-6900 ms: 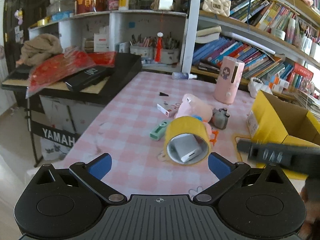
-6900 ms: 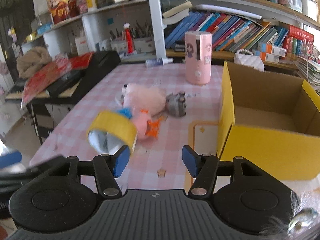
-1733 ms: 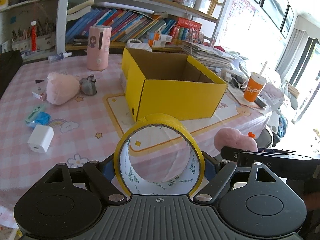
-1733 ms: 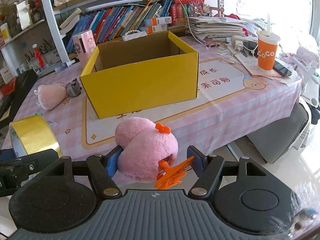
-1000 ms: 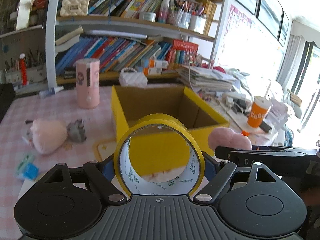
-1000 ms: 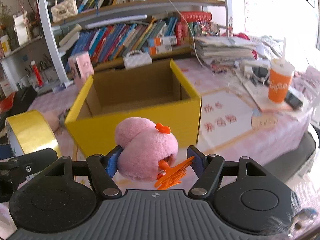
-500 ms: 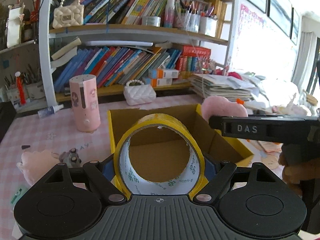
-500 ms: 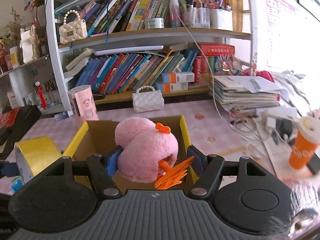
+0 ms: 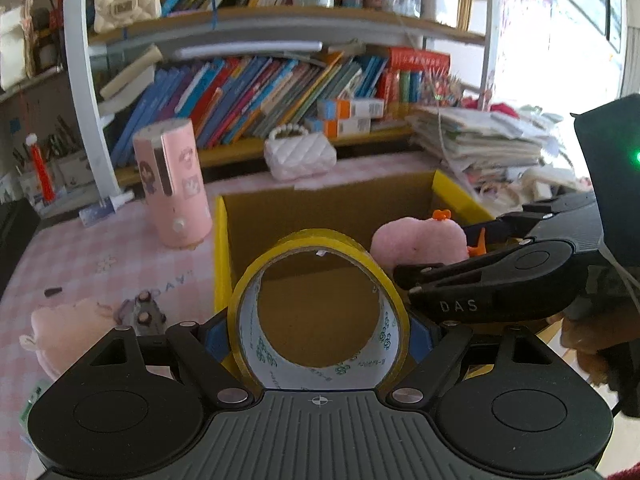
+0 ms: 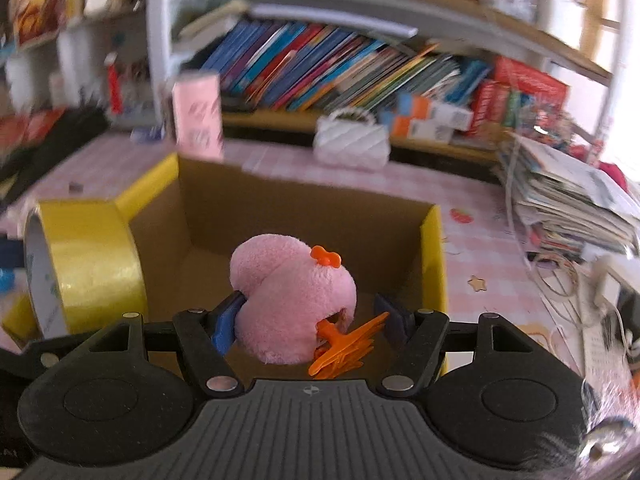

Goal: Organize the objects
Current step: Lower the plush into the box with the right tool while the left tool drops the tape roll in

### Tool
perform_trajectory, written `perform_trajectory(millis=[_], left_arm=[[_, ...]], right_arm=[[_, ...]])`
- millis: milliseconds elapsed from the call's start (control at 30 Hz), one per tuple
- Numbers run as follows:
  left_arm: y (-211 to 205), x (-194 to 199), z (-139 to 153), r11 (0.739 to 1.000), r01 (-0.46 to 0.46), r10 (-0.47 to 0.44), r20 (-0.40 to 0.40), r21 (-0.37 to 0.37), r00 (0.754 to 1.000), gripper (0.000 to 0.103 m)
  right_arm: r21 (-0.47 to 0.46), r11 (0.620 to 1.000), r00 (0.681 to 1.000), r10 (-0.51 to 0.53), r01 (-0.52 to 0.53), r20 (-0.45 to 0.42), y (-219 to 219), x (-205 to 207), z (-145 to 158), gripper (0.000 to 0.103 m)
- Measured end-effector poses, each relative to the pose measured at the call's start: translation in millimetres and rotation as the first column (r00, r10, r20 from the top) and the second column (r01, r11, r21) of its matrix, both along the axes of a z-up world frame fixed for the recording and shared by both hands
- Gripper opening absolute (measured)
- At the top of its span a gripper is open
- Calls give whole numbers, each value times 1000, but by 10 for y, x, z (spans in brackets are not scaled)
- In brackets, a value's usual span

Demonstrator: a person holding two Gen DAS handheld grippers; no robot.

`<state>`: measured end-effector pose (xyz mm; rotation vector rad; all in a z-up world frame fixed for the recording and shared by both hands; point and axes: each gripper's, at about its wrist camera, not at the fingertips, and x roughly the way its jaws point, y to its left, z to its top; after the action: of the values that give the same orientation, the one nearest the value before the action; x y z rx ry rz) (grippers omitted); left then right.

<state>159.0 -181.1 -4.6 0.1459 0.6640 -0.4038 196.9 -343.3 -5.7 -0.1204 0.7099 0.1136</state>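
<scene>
The left tongs (image 9: 319,330) stand wide and clench a roll of yellow tape (image 9: 320,312) by its outer sides, the roll upright on edge with its hole facing the camera. Through that hole, at the centre of the left wrist view, the brown floor of the yellow cardboard box (image 9: 222,248) shows. The right tongs (image 10: 310,316) grip a pink plush toy (image 10: 294,292) at about half spread; the blue pad on the left of the frame presses into the fur, while the pad on the right sits near the toy's orange feet and contact there is hard to make out.

In the right wrist view the plush hangs over the open box (image 10: 434,264), and the tape roll (image 10: 92,264) sits at the left edge, over the box's near-left corner. That view is motion-blurred, so the shelf books are smeared. The pink checked surface (image 9: 80,248) is partly hidden by both devices.

Both tongs tilt downward toward the box. At the right of the left wrist view the right device enters side-on, a hand (image 9: 588,336) partly cut off behind it.
</scene>
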Motion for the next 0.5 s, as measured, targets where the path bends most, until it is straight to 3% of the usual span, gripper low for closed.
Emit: perform_trajectory(millis=[100, 267, 500], left_arm=[[-50, 17, -71, 1000, 10, -10, -9, 21, 1000, 84], [-141, 57, -135, 998, 39, -38, -18, 45, 999, 84], [-260, 68, -167, 994, 70, -70, 0, 83, 998, 84]], right_arm=[[-54, 998, 997, 29, -33, -69, 0, 84, -119, 67], [-134, 988, 994, 64, -76, -92, 41, 67, -155, 67], [-122, 992, 997, 17, -26, -78, -77, -3, -149, 67]])
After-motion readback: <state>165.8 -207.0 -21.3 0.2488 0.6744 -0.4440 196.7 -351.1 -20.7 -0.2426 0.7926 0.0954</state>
